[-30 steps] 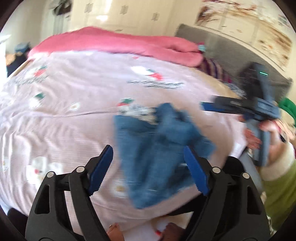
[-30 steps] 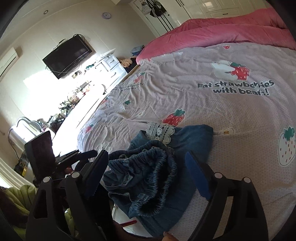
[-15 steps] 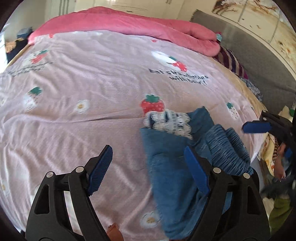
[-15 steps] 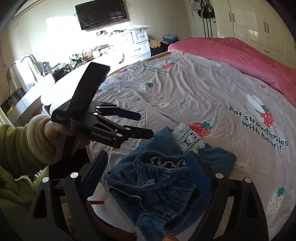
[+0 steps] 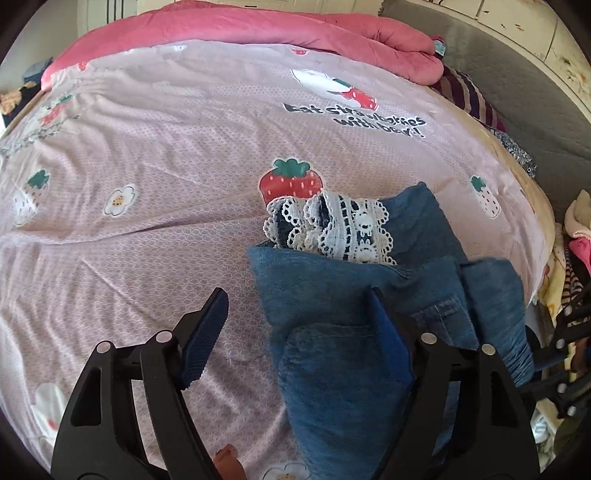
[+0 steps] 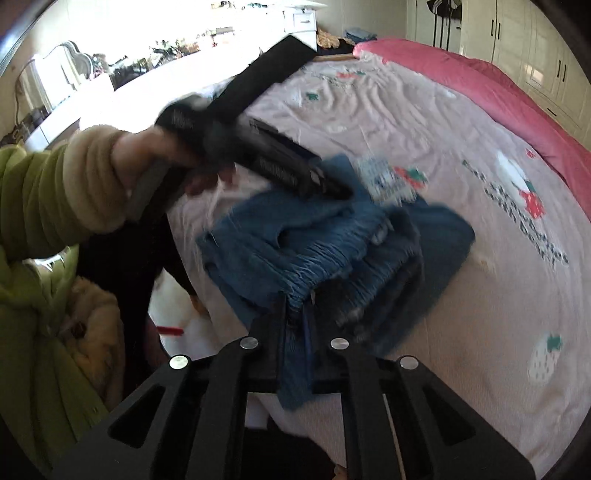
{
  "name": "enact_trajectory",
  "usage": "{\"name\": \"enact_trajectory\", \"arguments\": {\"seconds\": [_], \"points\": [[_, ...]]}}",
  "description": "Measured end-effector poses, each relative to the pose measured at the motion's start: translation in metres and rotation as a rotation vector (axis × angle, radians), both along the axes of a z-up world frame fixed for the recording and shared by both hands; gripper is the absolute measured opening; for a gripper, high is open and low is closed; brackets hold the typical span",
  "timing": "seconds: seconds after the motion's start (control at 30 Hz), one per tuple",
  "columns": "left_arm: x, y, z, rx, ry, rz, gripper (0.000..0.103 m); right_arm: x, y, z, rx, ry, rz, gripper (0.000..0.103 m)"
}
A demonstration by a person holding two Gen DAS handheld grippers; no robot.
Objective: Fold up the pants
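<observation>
Blue denim pants (image 5: pixel 354 314) with white lace trim (image 5: pixel 332 229) lie crumpled near the bed's front edge. My left gripper (image 5: pixel 295 332) is open just above them, its right finger over the denim, its left finger over the sheet. In the right wrist view my right gripper (image 6: pixel 297 310) is shut on the elastic waistband of the pants (image 6: pixel 325 243). The left gripper (image 6: pixel 295 173) shows there too, hovering over the far side of the pile, held by a hand in a green sleeve.
The bed has a pink strawberry-print sheet (image 5: pixel 166 140) and a rolled pink duvet (image 5: pixel 258 26) at the far side. Striped clothes (image 5: pixel 469 96) lie at the right edge. A white dresser (image 6: pixel 155 66) stands beyond the bed.
My right gripper has closed on the waistband of the pants. My left gripper has moved lower and closer over the denim, still open.
</observation>
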State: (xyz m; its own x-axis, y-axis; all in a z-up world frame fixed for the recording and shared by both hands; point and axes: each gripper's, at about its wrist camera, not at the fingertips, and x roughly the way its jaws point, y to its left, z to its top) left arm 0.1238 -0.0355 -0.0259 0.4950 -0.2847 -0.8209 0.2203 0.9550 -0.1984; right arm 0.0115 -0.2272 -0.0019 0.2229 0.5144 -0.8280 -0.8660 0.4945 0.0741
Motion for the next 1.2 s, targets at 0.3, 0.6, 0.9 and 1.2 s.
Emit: {"name": "enact_trajectory", "arguments": {"seconds": [0.3, 0.6, 0.9, 1.2], "points": [[0.004, -0.007, -0.005, -0.004, 0.010, -0.001, 0.069, -0.013, -0.010, -0.001, 0.087, 0.016, -0.059, 0.016], [0.012, -0.009, -0.001, 0.028, 0.016, -0.034, 0.069, -0.086, 0.079, 0.044, 0.064, -0.263, 0.300, 0.047], [0.013, -0.007, -0.006, 0.012, 0.024, -0.032, 0.069, -0.071, 0.132, -0.023, -0.230, -0.364, 0.401, 0.010], [0.018, -0.008, -0.010, -0.002, 0.011, -0.028, 0.071, -0.070, 0.103, -0.042, -0.171, -0.238, 0.361, 0.007]]}}
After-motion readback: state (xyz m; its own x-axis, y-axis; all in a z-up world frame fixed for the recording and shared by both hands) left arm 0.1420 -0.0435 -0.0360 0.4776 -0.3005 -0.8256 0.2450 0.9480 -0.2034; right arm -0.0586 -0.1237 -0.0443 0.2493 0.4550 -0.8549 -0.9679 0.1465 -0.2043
